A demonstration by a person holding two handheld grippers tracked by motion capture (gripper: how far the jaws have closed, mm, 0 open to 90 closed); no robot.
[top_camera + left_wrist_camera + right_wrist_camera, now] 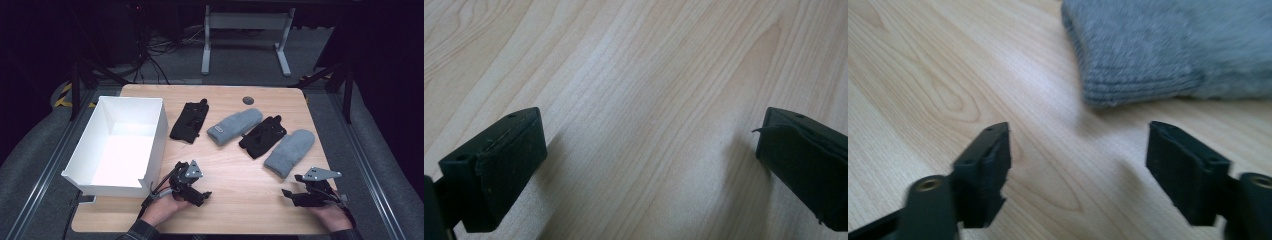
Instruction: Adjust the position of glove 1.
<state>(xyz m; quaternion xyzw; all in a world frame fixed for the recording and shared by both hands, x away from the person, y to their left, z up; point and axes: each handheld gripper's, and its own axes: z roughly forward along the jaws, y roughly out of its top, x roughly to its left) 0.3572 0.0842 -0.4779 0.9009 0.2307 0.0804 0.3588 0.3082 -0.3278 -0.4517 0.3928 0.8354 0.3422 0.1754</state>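
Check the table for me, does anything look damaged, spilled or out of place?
Nothing spilled or damaged. The four mittens lie unpaired, alternating black knit mitten, grey fleece mitten, black, grey, beside the empty white cardboard box. Both tools rest open.

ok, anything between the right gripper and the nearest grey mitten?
Nothing: bare wood of the table lies between the open right gripper and the grey mitten cuff in the right gripper view.

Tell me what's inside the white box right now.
The white box looks empty: bare white floor and inner walls. The strip of floor behind its near wall is hidden from the high view.
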